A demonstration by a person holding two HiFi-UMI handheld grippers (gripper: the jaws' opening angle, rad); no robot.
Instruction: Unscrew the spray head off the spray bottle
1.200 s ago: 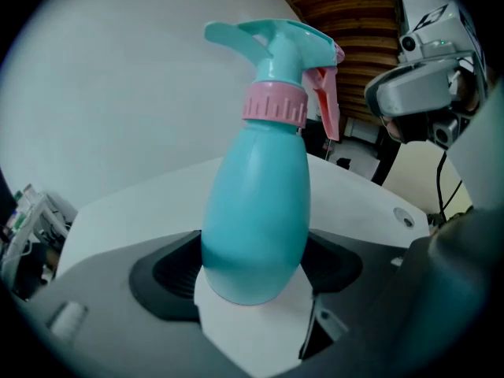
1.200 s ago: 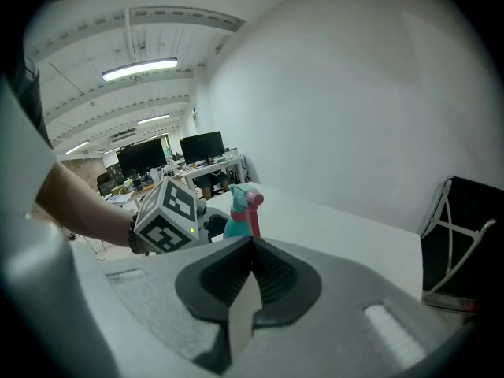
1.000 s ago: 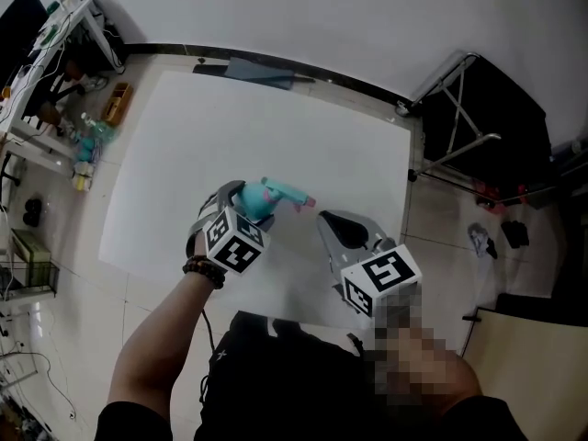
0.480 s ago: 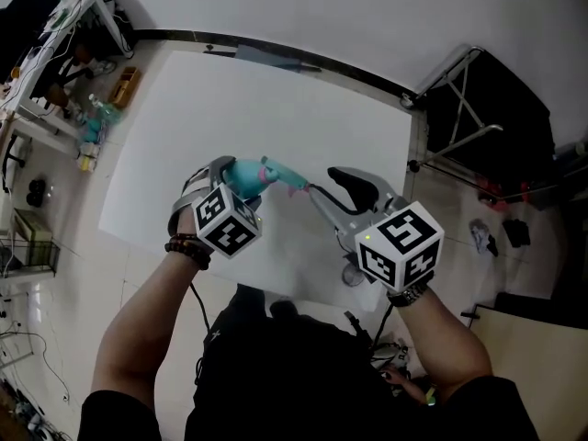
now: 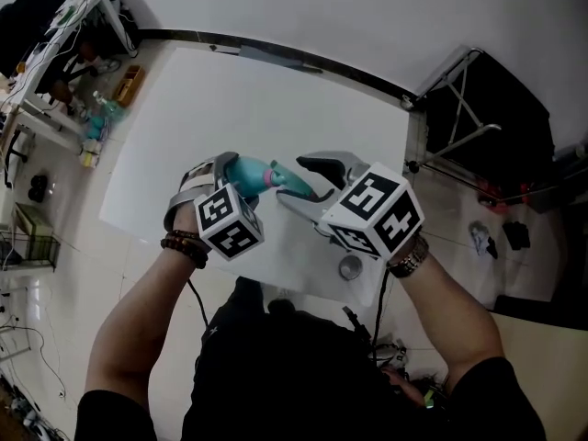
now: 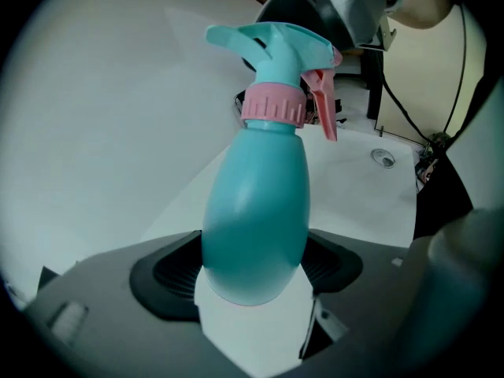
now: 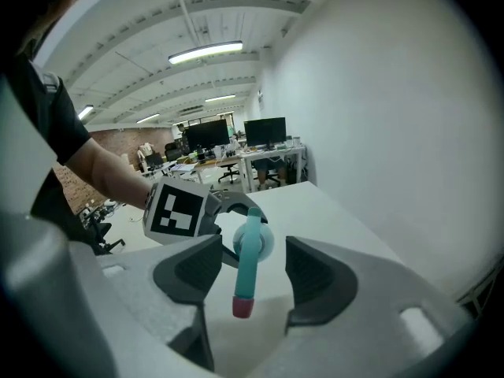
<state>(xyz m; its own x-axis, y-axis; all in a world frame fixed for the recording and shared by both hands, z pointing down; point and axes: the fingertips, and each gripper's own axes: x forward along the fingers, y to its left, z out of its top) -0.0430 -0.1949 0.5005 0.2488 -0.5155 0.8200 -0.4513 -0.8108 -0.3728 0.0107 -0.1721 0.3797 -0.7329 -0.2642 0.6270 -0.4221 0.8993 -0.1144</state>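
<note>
The left gripper (image 6: 252, 276) was clamped on the fat body of the spray bottle (image 6: 256, 203), holding it over the table (image 5: 276, 99) so it could not turn; the right gripper (image 7: 250, 282) had just been opening its 2 jaws, with the spray head (image 7: 250, 254) between them, untouched, probably ready for twisting.

Right gripper (image 5: 308, 184) moves onto the spray head (image 7: 250, 250)
I swing it in from the side; its jaws have just been opening from shut and now straddle the head, pads clear of it.

We are reading no text; white cubes (image 5: 230, 225) at nine and three o'clock are showing only square markers.
</note>
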